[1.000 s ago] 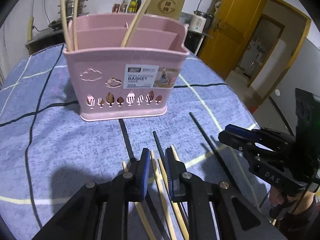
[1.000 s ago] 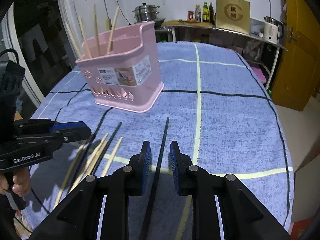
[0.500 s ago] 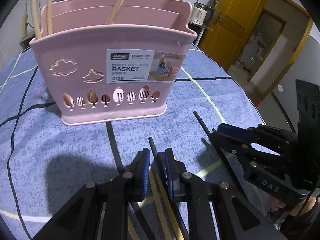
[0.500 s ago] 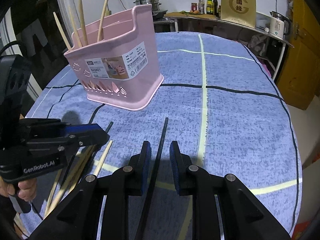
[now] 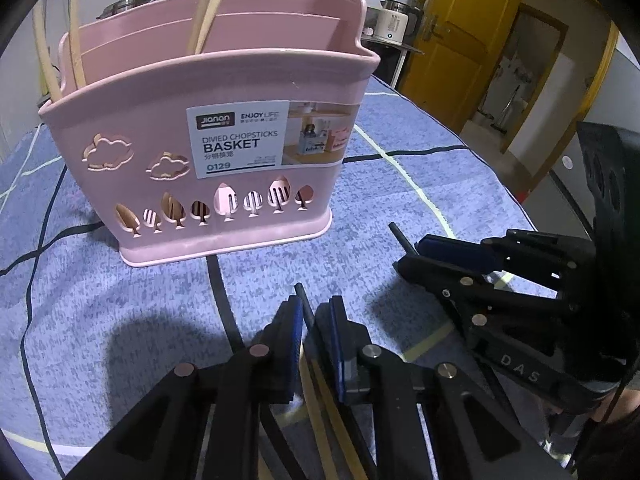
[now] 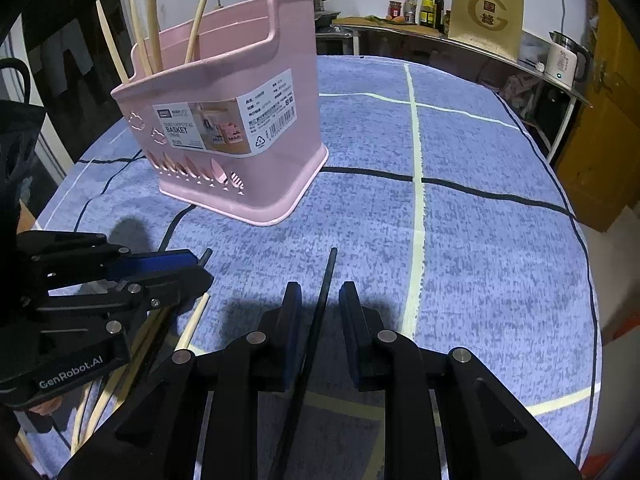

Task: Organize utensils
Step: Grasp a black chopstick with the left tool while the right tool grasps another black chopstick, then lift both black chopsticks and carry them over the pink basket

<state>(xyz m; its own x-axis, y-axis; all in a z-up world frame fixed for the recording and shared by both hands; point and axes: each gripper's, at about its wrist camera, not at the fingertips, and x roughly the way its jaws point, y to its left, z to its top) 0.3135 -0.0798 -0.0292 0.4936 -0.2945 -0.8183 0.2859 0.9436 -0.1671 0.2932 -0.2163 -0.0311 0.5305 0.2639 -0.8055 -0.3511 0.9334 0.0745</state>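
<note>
We found the basket [image 5: 224, 152] standing on the table [image 6: 480, 240], chopsticks [image 6: 150, 20] upright in its left compartment; before it lay loose chopsticks [image 6: 192, 328]; one [image 5: 301, 304] ran between the left gripper's [image 5: 314, 320] fingers, another [image 6: 326, 280] between the right gripper's [image 6: 320, 300]; behind the table stood a counter [image 6: 440, 36] with bottles [image 6: 426, 8].

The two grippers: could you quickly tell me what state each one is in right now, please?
Left gripper: nearly closed around a black chopstick; actual grip cannot be told.
Right gripper: part open, another black chopstick between its fingers, gaps on both sides.
</note>
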